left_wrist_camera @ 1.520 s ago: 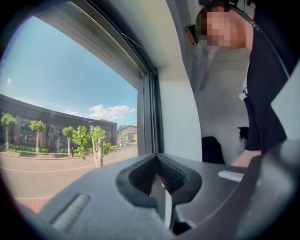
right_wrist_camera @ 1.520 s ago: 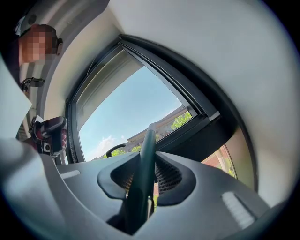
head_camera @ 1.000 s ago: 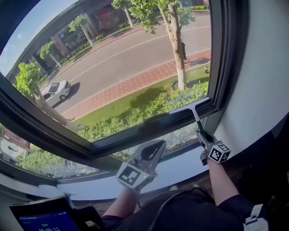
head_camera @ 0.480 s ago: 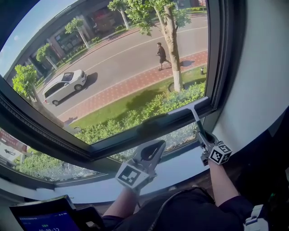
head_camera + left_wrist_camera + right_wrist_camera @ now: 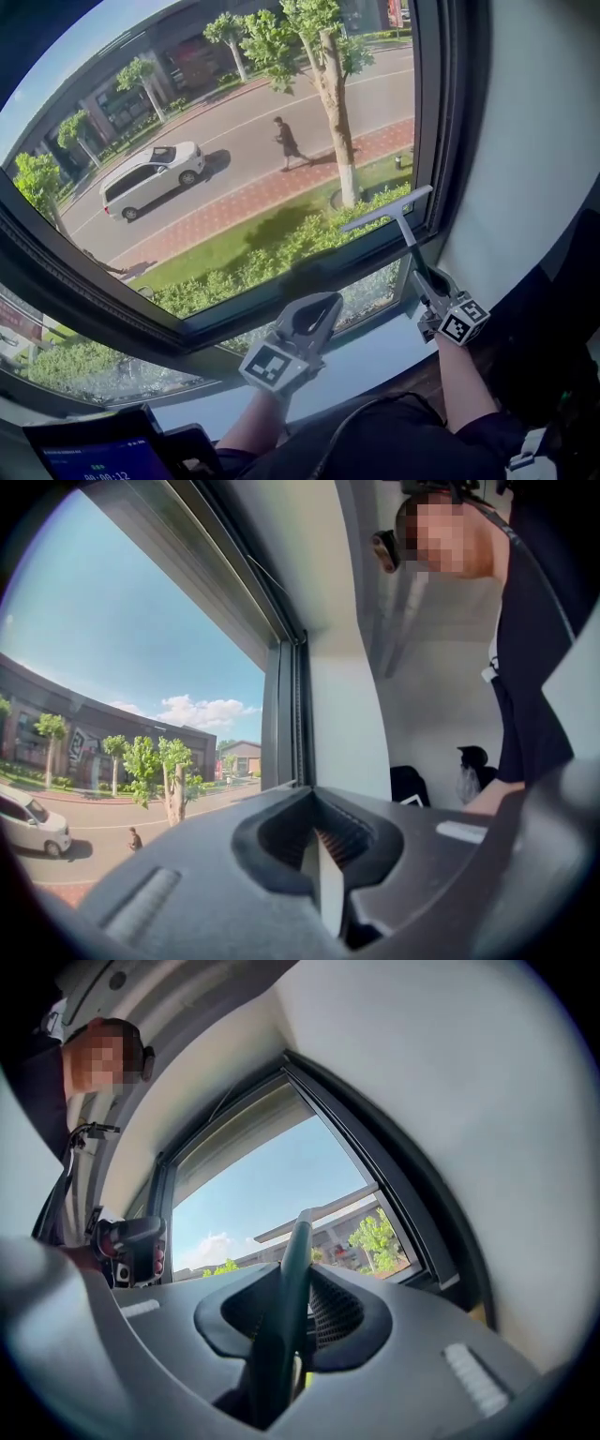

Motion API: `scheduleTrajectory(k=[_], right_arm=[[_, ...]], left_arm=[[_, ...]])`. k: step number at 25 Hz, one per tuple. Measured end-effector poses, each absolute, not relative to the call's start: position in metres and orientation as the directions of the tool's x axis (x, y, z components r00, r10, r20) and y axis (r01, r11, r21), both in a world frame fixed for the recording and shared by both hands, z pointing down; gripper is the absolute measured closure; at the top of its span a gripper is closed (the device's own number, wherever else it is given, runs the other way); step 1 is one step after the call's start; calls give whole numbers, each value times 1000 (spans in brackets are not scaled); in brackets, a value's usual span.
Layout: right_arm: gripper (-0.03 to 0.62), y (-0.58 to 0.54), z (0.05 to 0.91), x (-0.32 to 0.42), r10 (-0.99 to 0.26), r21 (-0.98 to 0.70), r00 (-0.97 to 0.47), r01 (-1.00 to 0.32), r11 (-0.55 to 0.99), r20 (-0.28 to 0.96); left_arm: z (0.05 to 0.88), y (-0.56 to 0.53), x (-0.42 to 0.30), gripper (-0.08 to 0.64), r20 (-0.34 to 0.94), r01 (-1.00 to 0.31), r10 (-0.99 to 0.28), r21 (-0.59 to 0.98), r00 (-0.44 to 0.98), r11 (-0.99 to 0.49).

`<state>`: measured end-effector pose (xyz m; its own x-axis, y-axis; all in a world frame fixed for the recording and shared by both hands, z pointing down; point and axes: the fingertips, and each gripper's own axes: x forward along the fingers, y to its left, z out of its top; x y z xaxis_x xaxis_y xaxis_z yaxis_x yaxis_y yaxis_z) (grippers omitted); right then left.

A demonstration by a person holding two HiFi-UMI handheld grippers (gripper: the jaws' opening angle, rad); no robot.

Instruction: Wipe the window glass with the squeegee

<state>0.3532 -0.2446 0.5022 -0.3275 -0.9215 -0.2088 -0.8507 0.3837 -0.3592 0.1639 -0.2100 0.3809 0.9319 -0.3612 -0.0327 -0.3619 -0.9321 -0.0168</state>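
the only readable writing is on the dark screen (image 5: 89,448) at the near left corner of the head view: a row of pale digits (image 5: 98,474) along its lower edge, set out like a timer and starting 00:00, the last pair cut by the frame and unsure. a small green mark above them is too tiny to read. the cube face (image 5: 270,364) on the left gripper (image 5: 317,307) and the cube face (image 5: 462,324) on the right gripper (image 5: 433,281) carry black-and-white square patterns, no letters. signs on the far building (image 5: 178,66) and the white car (image 5: 150,178) are too small to read.
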Motion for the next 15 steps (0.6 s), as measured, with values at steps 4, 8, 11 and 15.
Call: scheduleTrajectory(k=[4,8,11,15], right_arm=[[492,-236,453,354,-902,-308,-298,-867,392,-311],[492,-234,383,345,-859,-247,-296,-873,421,-417],[492,-241,345,339,-824,-216,-306,-868,447,-477],[492,-259,294,324,-773,-171,-330,-858,485,-541]], left_arm=[[384,-208,158,557,-42,-340,-339,-19,940,-940],[370,-205,147,557,-53,-330,-329,-21,943,-944],[368,-207,147,557,-68,-327,-324,-30,944,-945],[363,-213,145,557,-83,-344,-340,-38,937,-938]])
